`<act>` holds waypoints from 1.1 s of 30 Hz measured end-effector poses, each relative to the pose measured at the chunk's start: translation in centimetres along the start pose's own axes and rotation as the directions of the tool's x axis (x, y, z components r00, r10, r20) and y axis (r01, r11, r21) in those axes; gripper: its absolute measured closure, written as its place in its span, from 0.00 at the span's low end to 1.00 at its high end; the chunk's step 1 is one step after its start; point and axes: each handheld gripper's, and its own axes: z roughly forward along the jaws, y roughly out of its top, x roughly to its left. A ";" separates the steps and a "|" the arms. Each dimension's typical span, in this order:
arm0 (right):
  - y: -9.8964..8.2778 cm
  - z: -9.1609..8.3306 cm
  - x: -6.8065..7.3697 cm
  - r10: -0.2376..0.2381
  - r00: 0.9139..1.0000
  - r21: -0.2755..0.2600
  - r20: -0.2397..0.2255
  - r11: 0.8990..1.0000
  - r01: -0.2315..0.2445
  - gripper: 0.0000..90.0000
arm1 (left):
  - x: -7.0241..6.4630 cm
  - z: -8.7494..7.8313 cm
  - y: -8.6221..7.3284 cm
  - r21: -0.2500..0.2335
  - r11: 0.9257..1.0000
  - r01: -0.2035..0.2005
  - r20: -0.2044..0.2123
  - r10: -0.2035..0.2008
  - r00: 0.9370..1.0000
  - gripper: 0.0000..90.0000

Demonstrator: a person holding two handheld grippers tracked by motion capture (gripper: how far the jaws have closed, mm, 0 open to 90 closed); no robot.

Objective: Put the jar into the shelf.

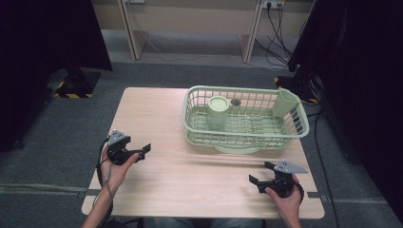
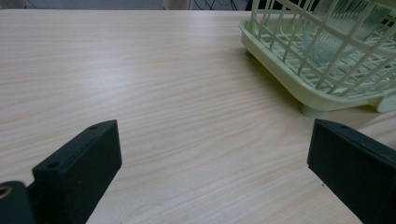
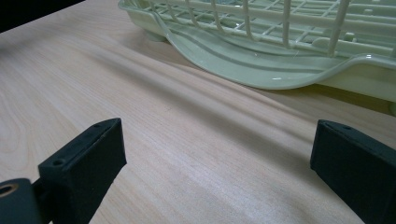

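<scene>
**Dish rack, two cups aboard, both grippers idle at the near edge**

While neither tool has anything in hand, the work reads as at its opening step, with the approach not yet made.

Item: pale green dish rack (image 1: 291,124) on a matching drip tray (image 3: 243,65), set on the far right part of the wooden table (image 1: 157,114). Contents: one upright ribbed tumbler (image 1: 218,111) at the left end; one pale green cup (image 1: 284,102) leaning in the far right corner.

Item: left gripper (image 1: 141,152), near left of the table, jaws wide apart, holding and touching nothing; bare tabletop lies between them.

Item: right gripper (image 1: 261,172), near right, just before the tray, jaws likewise wide apart and empty.

Next move, as judged: a forward reach over the rack wall to one cup, jaws kept apart until they straddle it.
</scene>
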 end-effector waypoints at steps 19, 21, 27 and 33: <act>0.0 0.0 0.0 0.000 1.000 -0.001 0.001 1.000 0.000 0.04 | -0.3 0.2 -2.2 -0.001 1.000 -0.010 0.007 0.010 1.000 0.03; 0.0 0.0 0.0 -0.001 1.000 -0.001 0.001 1.000 0.001 0.04 | -0.3 0.2 -2.4 0.002 1.000 -0.011 0.007 0.011 1.000 0.03; 0.0 0.0 0.0 -0.001 1.000 0.000 0.002 1.000 0.001 0.04 | -0.3 0.3 -2.8 0.001 1.000 -0.014 0.010 0.014 1.000 0.03; 0.0 0.0 0.0 -0.001 1.000 0.000 0.002 1.000 0.001 0.04 | -0.6 0.4 -3.4 -0.001 1.000 -0.019 0.018 0.019 1.000 0.03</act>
